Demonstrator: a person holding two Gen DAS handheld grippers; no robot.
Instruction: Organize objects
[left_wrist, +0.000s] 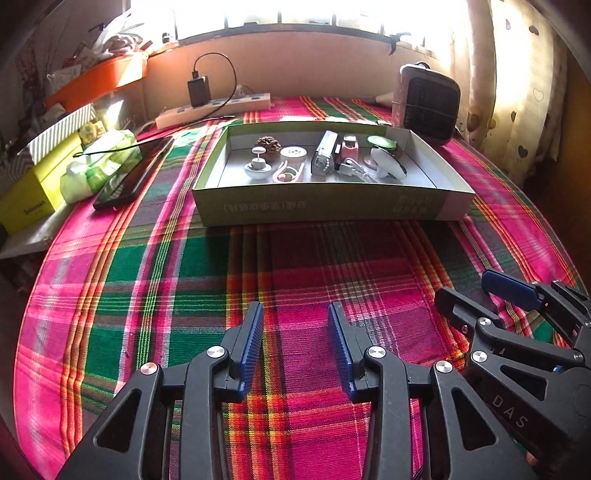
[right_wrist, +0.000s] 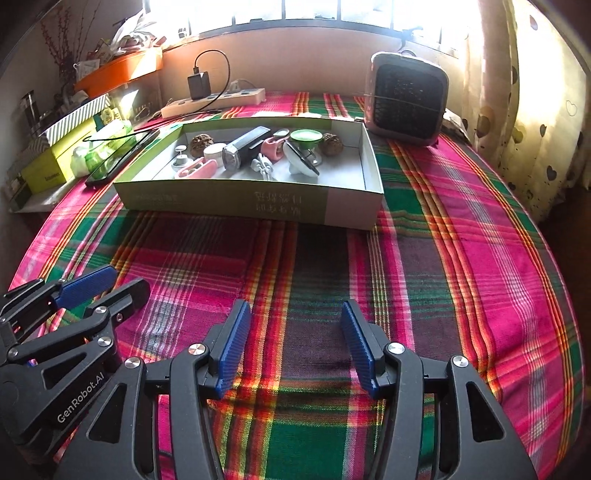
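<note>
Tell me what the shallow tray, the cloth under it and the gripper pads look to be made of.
Tray: printed cardboard, matte, with folded walls and a plain pale inside. Cloth: woven plaid fabric, threads visible, matte. Left gripper pads: blue, ribbed, probably rubber or soft plastic.

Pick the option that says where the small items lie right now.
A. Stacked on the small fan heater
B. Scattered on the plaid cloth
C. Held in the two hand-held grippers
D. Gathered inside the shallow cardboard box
D: the small items all sit inside the shallow cardboard box, while the plaid cloth in front of it is bare.
</note>
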